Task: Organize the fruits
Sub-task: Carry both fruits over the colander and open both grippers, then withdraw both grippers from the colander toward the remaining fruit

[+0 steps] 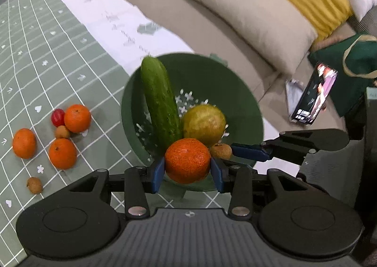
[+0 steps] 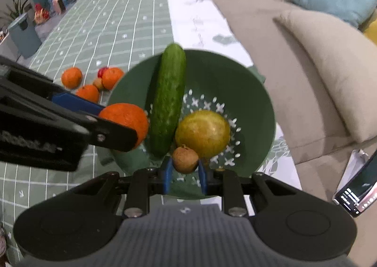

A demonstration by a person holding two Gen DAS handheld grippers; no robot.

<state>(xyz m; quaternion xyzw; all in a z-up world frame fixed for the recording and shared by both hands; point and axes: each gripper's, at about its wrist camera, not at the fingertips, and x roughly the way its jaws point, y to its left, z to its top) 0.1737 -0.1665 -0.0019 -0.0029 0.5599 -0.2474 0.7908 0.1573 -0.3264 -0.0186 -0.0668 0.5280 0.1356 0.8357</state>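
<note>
A green colander bowl (image 1: 242,92) holds a cucumber (image 1: 160,104) and a yellow-green round fruit (image 1: 203,123); the bowl (image 2: 249,92), cucumber (image 2: 168,102) and round fruit (image 2: 202,134) also show in the right wrist view. My left gripper (image 1: 187,172) is shut on a tangerine (image 1: 187,161) over the bowl's near rim. My right gripper (image 2: 185,172) is shut on a small brown longan (image 2: 185,159) over the bowl, next to the tangerine (image 2: 127,118). The longan (image 1: 221,151) shows beside the tangerine in the left view.
On the green checked tablecloth (image 1: 47,55) left of the bowl lie three tangerines (image 1: 77,118), a red cherry tomato (image 1: 57,117) and two longans (image 1: 34,185). A beige sofa with cushions (image 1: 247,17) is beyond the table; a lit phone (image 1: 311,95) lies on it.
</note>
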